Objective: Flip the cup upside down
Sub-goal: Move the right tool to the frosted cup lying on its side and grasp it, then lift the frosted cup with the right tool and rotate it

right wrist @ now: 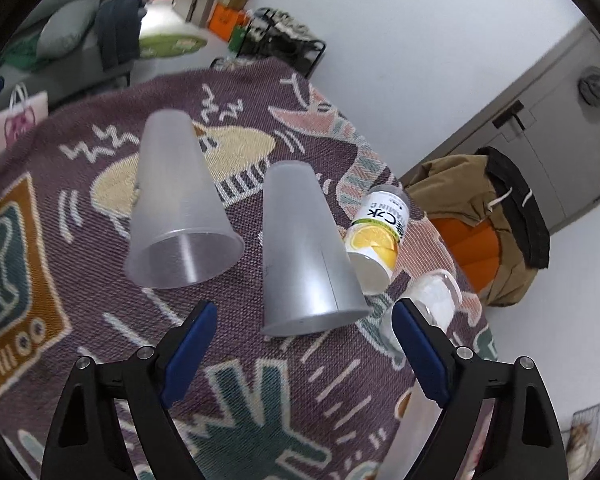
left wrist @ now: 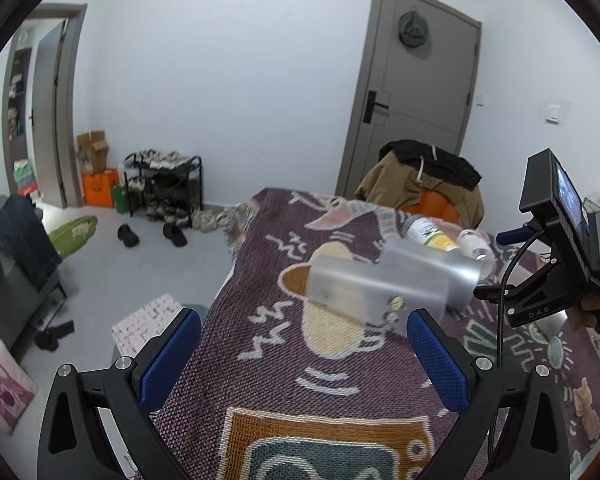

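Observation:
Two frosted translucent plastic cups stand mouth-down on the patterned purple cloth; the right wrist view is rolled, so they look tilted. In the right wrist view the left cup (right wrist: 178,208) is farther off and the right cup (right wrist: 306,256) is just beyond my open, empty right gripper (right wrist: 304,344). In the left wrist view the same cups appear blurred, the near one (left wrist: 356,290) and the far one (left wrist: 428,276), just beyond my open, empty left gripper (left wrist: 304,344). The right gripper's body (left wrist: 560,240) shows at the right there.
A vitamin C drink bottle (right wrist: 380,232) and a clear bottle (right wrist: 432,300) lie on the cloth (right wrist: 260,380) beside the right cup. A chair with jackets (left wrist: 420,180) stands behind the table. A shoe rack (left wrist: 162,184), boxes and a sofa (left wrist: 4,272) are on the left.

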The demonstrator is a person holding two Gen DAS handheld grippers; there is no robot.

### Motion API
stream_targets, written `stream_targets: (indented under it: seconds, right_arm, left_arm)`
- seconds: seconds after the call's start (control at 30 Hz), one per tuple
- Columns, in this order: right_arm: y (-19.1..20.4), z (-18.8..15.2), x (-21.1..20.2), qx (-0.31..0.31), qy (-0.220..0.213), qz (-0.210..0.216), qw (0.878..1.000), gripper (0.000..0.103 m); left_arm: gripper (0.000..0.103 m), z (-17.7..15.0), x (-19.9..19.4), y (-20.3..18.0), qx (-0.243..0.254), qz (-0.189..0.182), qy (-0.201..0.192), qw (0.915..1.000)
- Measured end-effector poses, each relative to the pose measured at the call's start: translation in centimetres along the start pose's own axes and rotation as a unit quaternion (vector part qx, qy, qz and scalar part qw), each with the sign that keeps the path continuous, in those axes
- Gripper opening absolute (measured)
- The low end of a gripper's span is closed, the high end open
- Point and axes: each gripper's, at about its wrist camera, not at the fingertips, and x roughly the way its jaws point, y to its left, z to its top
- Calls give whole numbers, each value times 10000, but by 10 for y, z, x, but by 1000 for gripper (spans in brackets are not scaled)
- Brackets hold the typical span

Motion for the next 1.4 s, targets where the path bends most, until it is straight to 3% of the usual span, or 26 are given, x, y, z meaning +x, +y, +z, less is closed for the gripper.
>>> stream_targets:
  seconds: [0.3, 0.67, 0.73, 0.77, 1.1, 1.4]
  right_arm:
    - [10, 18, 44, -695, 667, -163, 9952, 89]
    - [11, 21, 80, -1062, 1292, -555, 9844, 89]
    - [13, 20, 84, -1083, 1355, -548, 9833, 82]
    - [14, 20, 86, -1061, 1432, -516, 9826, 78]
    - [-2, 23, 60, -354, 1382, -298, 9893, 76]
    - [-10, -2, 12, 269, 1103, 39, 9935, 76]
  left_arm:
    - [103, -7, 18, 25, -274, 151, 217, 9993]
    - [103, -13, 26, 36, -407, 184, 329, 9985]
    - [103, -14, 26, 36, -413, 171, 331, 9985]
    - [103, -14, 26, 36, -415, 163, 328, 9985]
    - [103, -16, 22, 38, -495, 111, 295, 9983]
    - [103, -14, 14, 31, -480, -65, 245, 9985]
